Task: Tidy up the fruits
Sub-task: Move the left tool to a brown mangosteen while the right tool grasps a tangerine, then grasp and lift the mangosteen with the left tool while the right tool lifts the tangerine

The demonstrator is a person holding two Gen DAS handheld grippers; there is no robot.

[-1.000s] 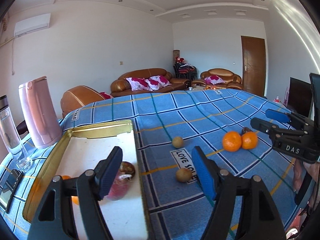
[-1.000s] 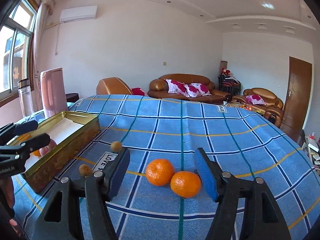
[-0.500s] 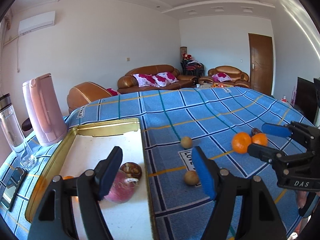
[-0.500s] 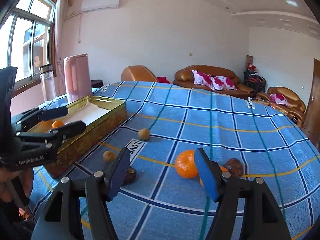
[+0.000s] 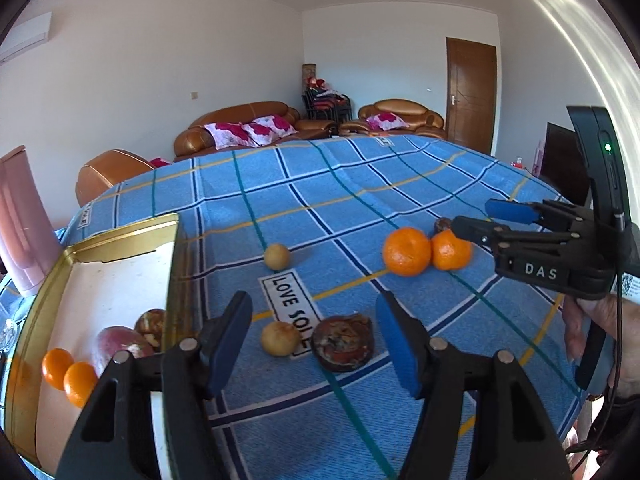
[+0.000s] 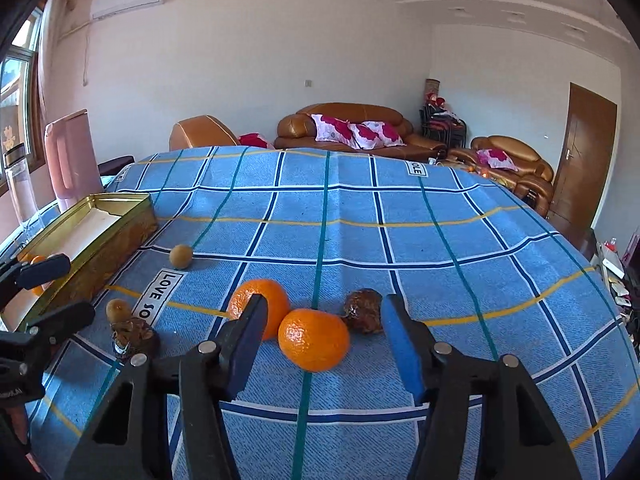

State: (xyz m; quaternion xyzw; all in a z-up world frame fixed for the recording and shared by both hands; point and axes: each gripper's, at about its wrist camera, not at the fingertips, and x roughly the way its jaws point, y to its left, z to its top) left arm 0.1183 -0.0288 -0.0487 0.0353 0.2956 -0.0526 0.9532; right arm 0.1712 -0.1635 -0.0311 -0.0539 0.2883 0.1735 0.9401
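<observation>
In the left wrist view my left gripper (image 5: 314, 340) hovers low over the blue checked cloth with its jaws closing. A small tan fruit (image 5: 280, 338) and a dark wrinkled fruit (image 5: 343, 343) lie between its fingers, untouched. My right gripper (image 6: 324, 344) is closing too. An orange (image 6: 314, 339) sits between its pads with gaps on both sides. A second orange (image 6: 260, 304) lies behind its left finger and a brown fruit (image 6: 362, 312) is just beyond. The gold tray (image 5: 120, 236) on the left holds two small oranges (image 5: 66, 372), a reddish fruit (image 5: 120, 340) and a brown one.
Another tan fruit (image 5: 276, 257) lies farther out near the tray's corner. A pink kettle (image 6: 72, 160) and a glass bottle (image 6: 18, 184) stand behind the tray (image 6: 100, 256). A hand (image 5: 592, 328) holds the right gripper (image 5: 476, 216). Sofas stand beyond the table's far edge.
The left gripper shifted right from over the tray's edge to over the tan and dark fruits. The right gripper came in on the nearer orange. Both pairs of jaws have narrowed.
</observation>
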